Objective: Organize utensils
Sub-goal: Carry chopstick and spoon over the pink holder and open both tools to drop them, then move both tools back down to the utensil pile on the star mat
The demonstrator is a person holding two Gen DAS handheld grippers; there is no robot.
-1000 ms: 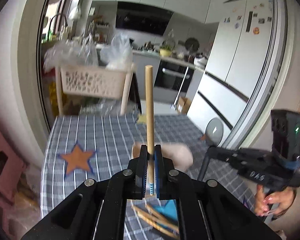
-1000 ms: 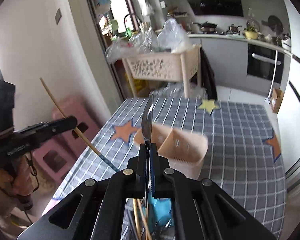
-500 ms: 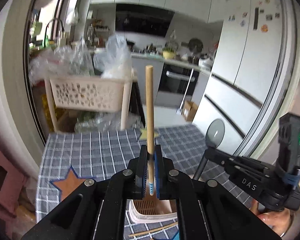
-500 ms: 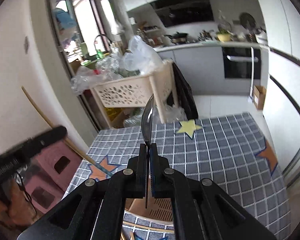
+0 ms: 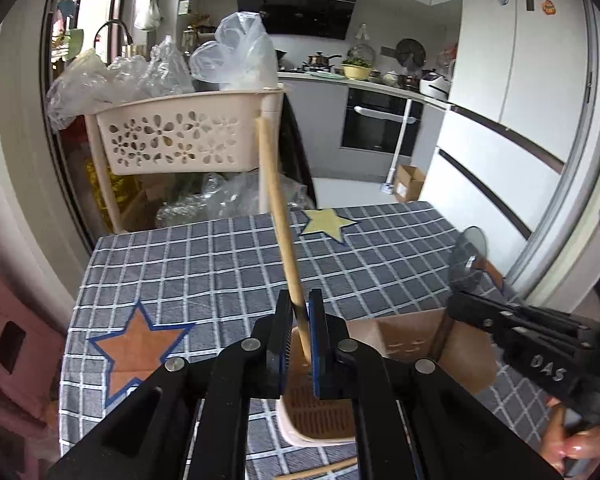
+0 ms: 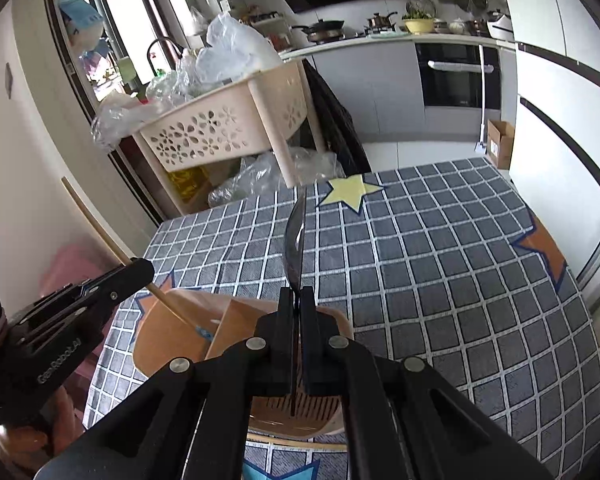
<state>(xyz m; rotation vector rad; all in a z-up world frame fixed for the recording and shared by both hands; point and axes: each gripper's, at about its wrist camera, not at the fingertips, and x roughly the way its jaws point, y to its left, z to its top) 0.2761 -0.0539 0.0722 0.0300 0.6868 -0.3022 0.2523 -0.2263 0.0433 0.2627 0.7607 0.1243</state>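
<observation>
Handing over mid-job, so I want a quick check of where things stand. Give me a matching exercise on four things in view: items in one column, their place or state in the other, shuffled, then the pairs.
Items:
1. chopstick
2. spoon
3. utensil holder
4. yellow star

Place or state:
A. printed near the far edge of the tablecloth
B. clamped in the right tool, bowl up
C. clamped in the left tool, lower end inside a compartment
D. beige, standing on the table under both tools

Pairs: 1-C, 2-B, 3-D, 4-A

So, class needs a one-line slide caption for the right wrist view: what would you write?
Right gripper lowers a spoon into the beige utensil holder while the left gripper brings a chopstick.
</observation>
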